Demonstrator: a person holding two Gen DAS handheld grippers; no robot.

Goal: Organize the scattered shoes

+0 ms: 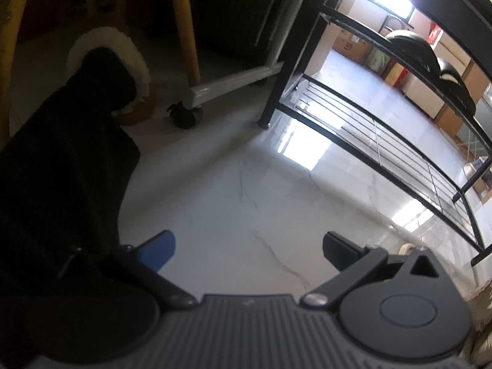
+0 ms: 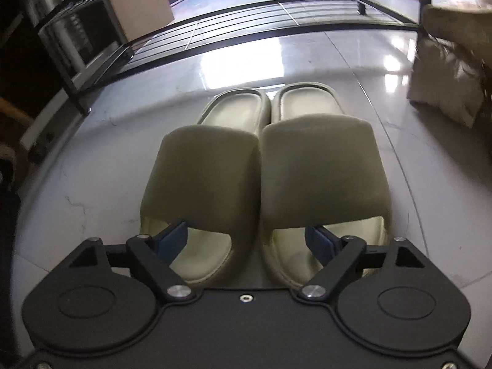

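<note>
Two olive-green slide slippers, the left slide [image 2: 203, 166] and the right slide [image 2: 323, 163], lie side by side on the pale floor, toes toward me. My right gripper [image 2: 246, 240] stands open wide over their toe ends, one blue pad at each toe opening, with both inner edges between the pads and no pad pressing. A low black wire shoe rack [image 2: 233, 35] stands behind them. My left gripper [image 1: 249, 246] hangs open above bare floor with nothing in it. A black boot with white fur trim [image 1: 101, 70] sits to its left. A black shoe [image 1: 430, 58] rests on the rack [image 1: 369, 129].
A yellow wooden leg [image 1: 184, 24] and a white frame on a black caster [image 1: 184, 117] stand by the boot. A cardboard box [image 2: 141, 9] sits behind the rack's left end. A beige crumpled bag [image 2: 446, 86] lies at the right of the slippers.
</note>
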